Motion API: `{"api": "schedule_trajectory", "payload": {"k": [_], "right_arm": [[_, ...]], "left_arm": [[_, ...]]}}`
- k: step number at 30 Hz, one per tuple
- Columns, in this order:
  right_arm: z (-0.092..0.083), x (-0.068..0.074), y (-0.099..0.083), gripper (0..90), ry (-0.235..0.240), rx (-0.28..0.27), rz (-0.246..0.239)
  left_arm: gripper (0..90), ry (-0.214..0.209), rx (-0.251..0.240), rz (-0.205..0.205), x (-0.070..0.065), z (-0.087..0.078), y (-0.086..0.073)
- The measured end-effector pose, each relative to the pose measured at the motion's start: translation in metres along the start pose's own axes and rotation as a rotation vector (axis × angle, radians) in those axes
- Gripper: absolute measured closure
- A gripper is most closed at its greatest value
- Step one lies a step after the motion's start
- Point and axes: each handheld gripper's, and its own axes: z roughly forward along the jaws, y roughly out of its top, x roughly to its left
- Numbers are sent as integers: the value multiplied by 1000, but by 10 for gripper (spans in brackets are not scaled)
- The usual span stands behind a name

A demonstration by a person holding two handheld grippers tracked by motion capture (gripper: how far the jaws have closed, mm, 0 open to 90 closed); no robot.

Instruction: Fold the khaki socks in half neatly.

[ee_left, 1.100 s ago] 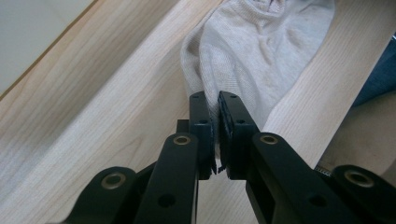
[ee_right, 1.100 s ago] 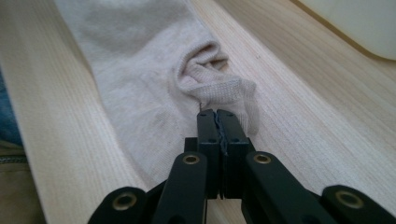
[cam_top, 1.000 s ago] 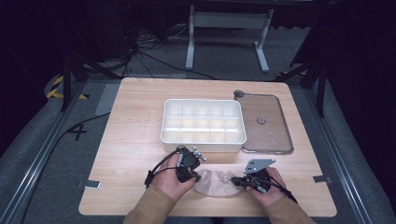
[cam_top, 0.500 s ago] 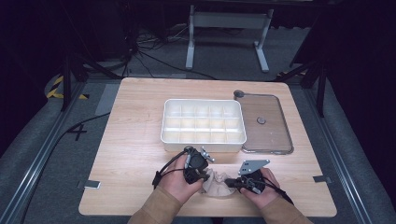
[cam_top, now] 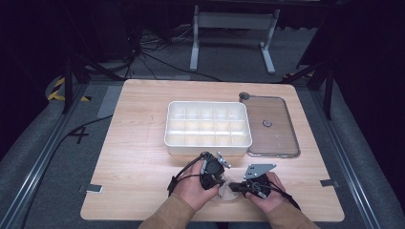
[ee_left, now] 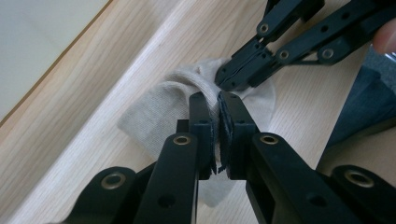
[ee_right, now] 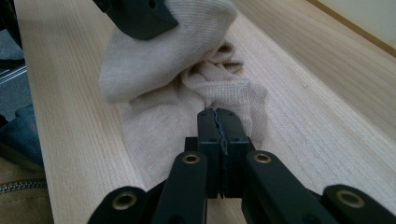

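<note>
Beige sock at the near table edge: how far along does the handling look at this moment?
Done: both grippers have a hold; the left gripper and right gripper are each shut on the beige sock, which lies bunched on the table. In hand: bunching or folding it. Left: the divided white box looks empty, its lid beside it.

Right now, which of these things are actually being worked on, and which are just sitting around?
In use:
- beige sock, bunched on the table
- left gripper, jaws shut on the sock
- right gripper, jaws shut on the sock

Lying about:
- white compartment tray
- clear lid beside it
- wooden table
</note>
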Motion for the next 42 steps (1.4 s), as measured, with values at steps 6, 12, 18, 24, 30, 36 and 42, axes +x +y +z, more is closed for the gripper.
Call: {"api": "schedule_trajectory", "payload": {"k": [6,12,18,24,30,36,42], "right_arm": [[0,0,-2,900,7,-9,9],[0,0,-2,900,4,-13,5],[0,0,-2,900,5,-14,2],[-6,2,0,880,-20,11,-19],[-31,3,10,879,-27,-38,-19],[-40,15,33,880,-15,-100,-70],[-33,23,51,880,13,-100,-90]], "left_arm": [[844,-17,17,42,-11,4,3],[843,13,11,25,-7,14,0],[820,17,-12,23,-4,16,-1],[644,-35,-85,20,-3,-4,-8],[623,23,-107,-14,10,-30,-22],[630,53,-117,-57,20,-45,-36],[629,55,-102,-80,21,-51,-44]]}}
